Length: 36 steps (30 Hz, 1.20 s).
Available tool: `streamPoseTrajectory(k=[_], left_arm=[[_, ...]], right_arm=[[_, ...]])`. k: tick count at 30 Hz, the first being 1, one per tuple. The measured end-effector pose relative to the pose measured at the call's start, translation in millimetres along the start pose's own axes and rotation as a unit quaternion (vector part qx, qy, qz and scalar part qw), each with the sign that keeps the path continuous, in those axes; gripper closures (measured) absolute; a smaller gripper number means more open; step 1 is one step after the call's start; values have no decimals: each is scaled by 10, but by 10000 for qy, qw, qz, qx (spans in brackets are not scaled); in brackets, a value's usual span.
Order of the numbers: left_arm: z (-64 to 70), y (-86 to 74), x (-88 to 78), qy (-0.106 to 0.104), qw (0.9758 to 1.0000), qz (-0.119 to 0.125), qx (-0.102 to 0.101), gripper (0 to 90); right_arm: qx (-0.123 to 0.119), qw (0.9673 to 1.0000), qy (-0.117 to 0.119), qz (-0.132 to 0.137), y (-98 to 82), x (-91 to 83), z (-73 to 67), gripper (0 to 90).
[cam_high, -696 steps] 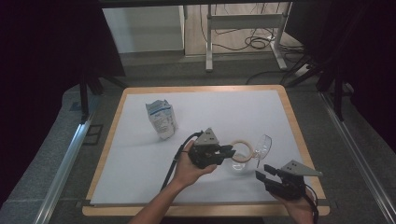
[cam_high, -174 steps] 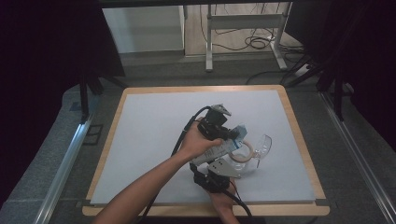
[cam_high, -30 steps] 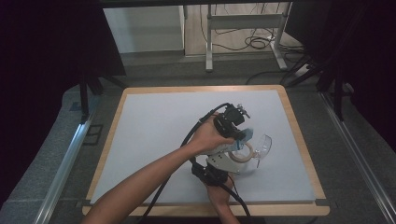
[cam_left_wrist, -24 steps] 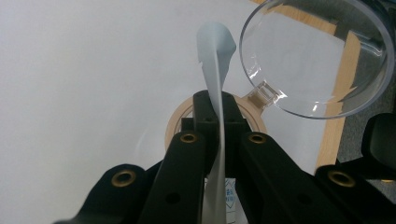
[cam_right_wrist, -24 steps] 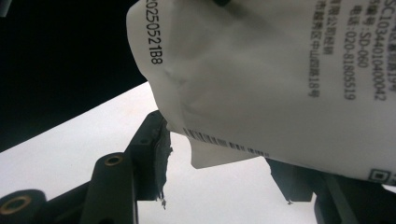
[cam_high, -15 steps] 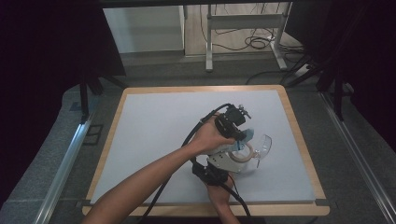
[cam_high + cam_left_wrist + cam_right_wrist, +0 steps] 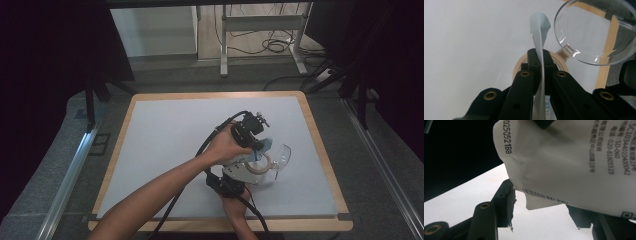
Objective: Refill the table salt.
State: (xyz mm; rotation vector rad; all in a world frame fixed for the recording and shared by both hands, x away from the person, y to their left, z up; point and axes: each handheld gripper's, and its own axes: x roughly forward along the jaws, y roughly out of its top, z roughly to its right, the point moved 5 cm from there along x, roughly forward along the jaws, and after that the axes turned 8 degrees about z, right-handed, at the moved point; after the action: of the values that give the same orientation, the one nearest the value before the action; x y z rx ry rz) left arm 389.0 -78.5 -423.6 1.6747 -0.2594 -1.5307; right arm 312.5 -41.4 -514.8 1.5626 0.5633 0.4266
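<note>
The left gripper view looks along the left gripper (image 7: 537, 62), whose two black jaws are pressed together on a thin pale-blue edge of the packet (image 7: 539, 37); that edge stands upright between the jaws and rises past their tips. Just beyond the tips lies a tan tape ring (image 7: 519, 67), and to their upper right a clear round cup (image 7: 594, 32) lies tipped, its small tab almost touching the ring.

The right gripper view gives the packet's other face: a white panel (image 7: 574, 162) with a barcode and printed numbers hanging above and between the jaws of the right gripper (image 7: 544, 212). Its jaws stand partly apart, and whether their pads press on the packet cannot be told here.

The high view sets both hands together: the left gripper (image 7: 257, 140) is at the packet (image 7: 264, 146) from above, the right gripper (image 7: 240, 172) just below it nearer the person, with the tape ring (image 7: 260, 164) beside them and the clear cup (image 7: 281, 156) just right of the tools, all on the white mat (image 7: 165, 140).

Counted: two grippers, one packet, one tape ring, one clear cup
</note>
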Motion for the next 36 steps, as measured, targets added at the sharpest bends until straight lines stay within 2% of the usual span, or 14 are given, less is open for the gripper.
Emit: streamPoseTrajectory(k=[13,36], left_arm=[[33,40,-21,51,9999,9,97,900],[33,36,-24,63,9999,9,119,900]], right_arm=[[-31,10000,-17,50,36,-19,9,447],[-54,10000,-28,47,37,-14,5,447]])
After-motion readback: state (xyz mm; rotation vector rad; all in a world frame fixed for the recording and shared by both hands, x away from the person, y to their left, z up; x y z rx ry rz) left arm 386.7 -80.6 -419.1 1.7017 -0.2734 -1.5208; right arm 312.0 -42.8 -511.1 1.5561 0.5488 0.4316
